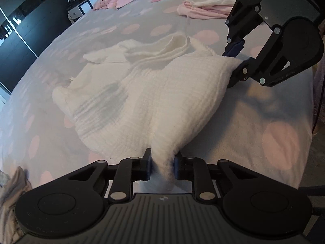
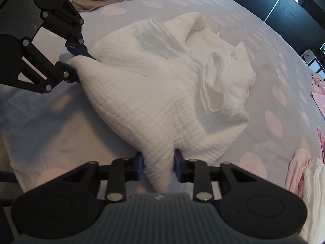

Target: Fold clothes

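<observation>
Left wrist view: the left hand-held gripper (image 1: pixel 162 167) is pinched on 1 corner of a white crinkled garment (image 1: pixel 162 85) lying on a grey, pink-dotted bed (image 1: pixel 254 122). Right wrist view: the right hand-held gripper (image 2: pixel 159 166) is clamped on another corner of the garment (image 2: pixel 152 93); folded clothes (image 2: pixel 304 174) lie beside it.

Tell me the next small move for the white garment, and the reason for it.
Probably lift both corners together and carry them toward the crumpled far end. The left tool and the right tool each pinch a corner of the white garment, its near edge stretched between them, while the far part lies bunched on the dotted bedspread.
</observation>
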